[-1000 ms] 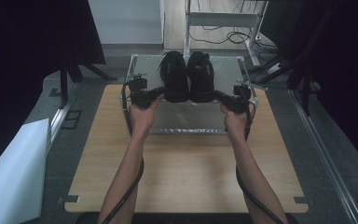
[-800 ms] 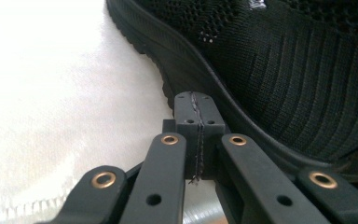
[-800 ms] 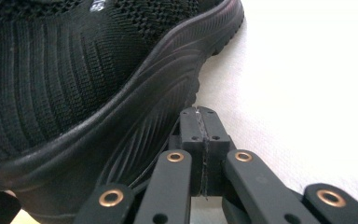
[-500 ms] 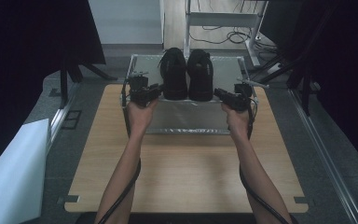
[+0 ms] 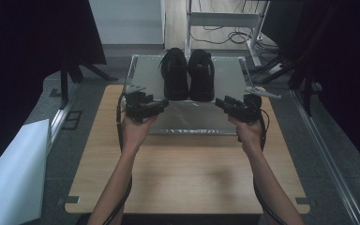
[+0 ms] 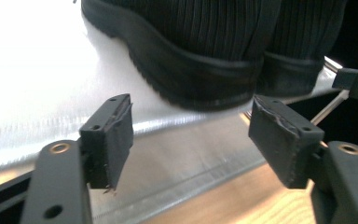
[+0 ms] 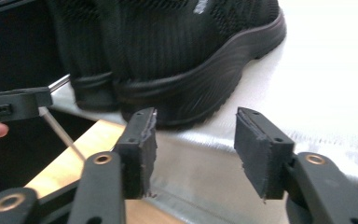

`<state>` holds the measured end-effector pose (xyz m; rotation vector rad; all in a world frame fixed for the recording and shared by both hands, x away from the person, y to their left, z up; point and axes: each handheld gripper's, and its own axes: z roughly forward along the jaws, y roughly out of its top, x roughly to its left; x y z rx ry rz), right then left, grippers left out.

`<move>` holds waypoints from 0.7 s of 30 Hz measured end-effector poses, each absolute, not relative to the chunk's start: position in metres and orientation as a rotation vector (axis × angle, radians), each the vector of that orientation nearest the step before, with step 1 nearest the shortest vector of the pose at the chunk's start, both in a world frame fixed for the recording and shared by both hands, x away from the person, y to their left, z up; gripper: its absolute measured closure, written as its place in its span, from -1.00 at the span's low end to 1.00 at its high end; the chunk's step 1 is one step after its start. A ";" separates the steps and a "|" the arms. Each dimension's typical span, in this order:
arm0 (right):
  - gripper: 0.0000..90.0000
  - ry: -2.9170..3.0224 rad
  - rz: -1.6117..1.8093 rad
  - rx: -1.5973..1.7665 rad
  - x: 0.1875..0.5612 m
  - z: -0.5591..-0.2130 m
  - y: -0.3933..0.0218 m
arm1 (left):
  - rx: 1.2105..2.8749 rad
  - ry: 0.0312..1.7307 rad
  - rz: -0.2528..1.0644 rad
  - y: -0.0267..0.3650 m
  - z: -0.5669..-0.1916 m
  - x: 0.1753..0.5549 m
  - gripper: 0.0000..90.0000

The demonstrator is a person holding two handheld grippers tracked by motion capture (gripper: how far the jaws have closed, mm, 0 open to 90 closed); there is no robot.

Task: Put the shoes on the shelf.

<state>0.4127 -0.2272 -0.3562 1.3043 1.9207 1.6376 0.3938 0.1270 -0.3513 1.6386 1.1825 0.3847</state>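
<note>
Your left gripper (image 5: 161, 104) and right gripper (image 5: 221, 102) hung over the tray's (image 5: 187, 123) near edge, jaws just opened partway, nothing between them. Beyond, the two shoes (image 5: 188, 75) stood side by side, touching, at the tray's far edge, heels toward you. Placing looked finished; next you needed only to draw both hands back clear of the heels

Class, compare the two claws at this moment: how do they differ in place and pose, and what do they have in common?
The left claw sits by the left shoe's heel and points right; the right claw sits by the right shoe's heel and points left. The left claw's plate lies near the tray's left rim, the right claw's beyond its right rim. Shared: both have just been opening, jaws apart, holding nothing.
</note>
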 end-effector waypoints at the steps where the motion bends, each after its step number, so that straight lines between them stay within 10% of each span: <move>1: 0.00 1.930 1.641 1.299 0.410 -0.358 -0.228 | 1.637 1.176 0.372 0.129 -0.353 0.391 -0.38; 21: -0.52 2.048 1.563 1.140 0.348 -0.377 -0.260 | 1.713 1.124 0.451 0.150 -0.380 0.317 -0.71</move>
